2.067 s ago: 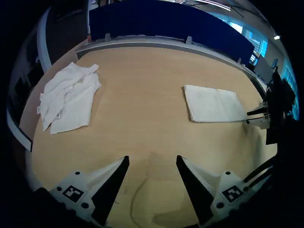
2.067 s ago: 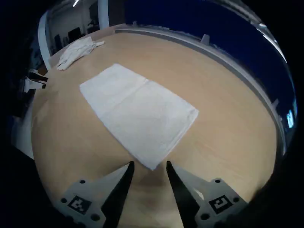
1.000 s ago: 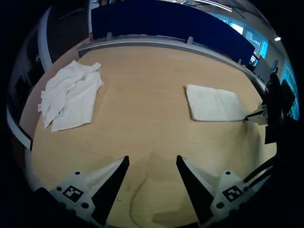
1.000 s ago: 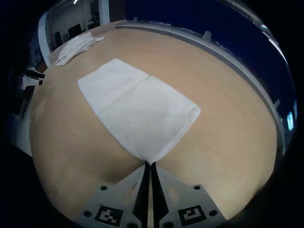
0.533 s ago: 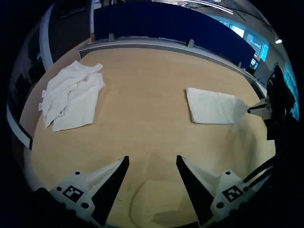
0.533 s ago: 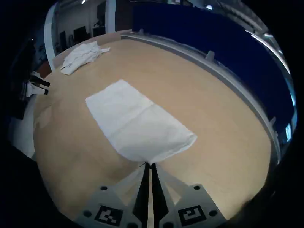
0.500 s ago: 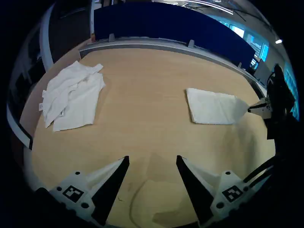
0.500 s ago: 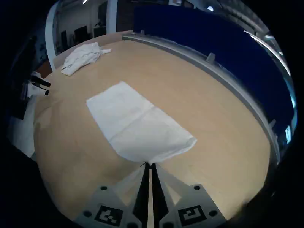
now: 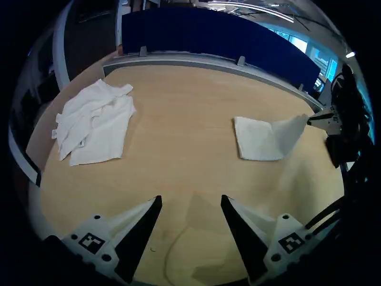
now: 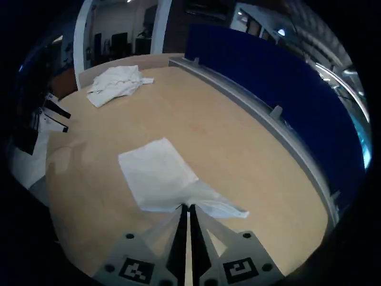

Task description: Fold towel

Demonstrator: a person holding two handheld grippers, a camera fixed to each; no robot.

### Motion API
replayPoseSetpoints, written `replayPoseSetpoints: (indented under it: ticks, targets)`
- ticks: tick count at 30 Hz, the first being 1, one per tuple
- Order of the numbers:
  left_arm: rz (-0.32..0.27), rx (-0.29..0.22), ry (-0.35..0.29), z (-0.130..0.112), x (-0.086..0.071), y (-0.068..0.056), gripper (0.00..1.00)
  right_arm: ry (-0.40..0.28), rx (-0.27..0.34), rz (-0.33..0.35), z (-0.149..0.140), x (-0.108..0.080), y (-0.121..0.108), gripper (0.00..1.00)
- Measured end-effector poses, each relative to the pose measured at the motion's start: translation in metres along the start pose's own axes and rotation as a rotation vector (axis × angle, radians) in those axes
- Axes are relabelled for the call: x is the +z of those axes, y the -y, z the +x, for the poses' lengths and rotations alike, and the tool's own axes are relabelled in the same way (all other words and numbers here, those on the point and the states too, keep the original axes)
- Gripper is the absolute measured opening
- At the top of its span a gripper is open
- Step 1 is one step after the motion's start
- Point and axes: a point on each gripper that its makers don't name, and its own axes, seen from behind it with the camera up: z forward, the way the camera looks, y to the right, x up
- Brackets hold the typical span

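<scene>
A white folded towel (image 10: 157, 178) lies on the wooden table (image 10: 205, 119). My right gripper (image 10: 186, 206) is shut on the towel's near corner and holds that end lifted off the table. In the left gripper view the same towel (image 9: 259, 138) is at the right, its right end raised by the right gripper (image 9: 309, 121). My left gripper (image 9: 190, 200) stands open low over the table's near part, with nothing between its fingers. In the right gripper view the left gripper (image 10: 57, 119) is at the far left edge.
A crumpled pile of white cloth (image 9: 93, 121) lies at the table's far left, also seen as the cloth pile (image 10: 116, 81) at the back. A blue partition (image 9: 214, 35) with a grey rail runs along the table's far edge.
My right gripper closed on the towel's corner and has risen, lifting that end so the towel bends upward. The left gripper has stayed open and nearly still.
</scene>
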Motion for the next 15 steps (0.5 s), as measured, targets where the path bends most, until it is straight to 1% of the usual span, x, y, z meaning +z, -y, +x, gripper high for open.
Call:
replayPoseSetpoints:
  ticks: [5, 11, 15]
  targets:
    - [0.000, -0.002, -0.010, 0.002, -0.003, 0.001, 0.92, -0.009, -0.037, 0.012, 0.016, 0.004, 0.004, 0.03]
    - [0.000, -0.012, -0.022, 0.004, -0.004, 0.003, 0.92, -0.005, -0.074, 0.030, 0.024, 0.010, 0.010, 0.03]
    - [0.001, -0.021, -0.024, 0.004, -0.006, 0.004, 0.92, 0.003, -0.109, 0.048, 0.030, 0.018, 0.016, 0.03]
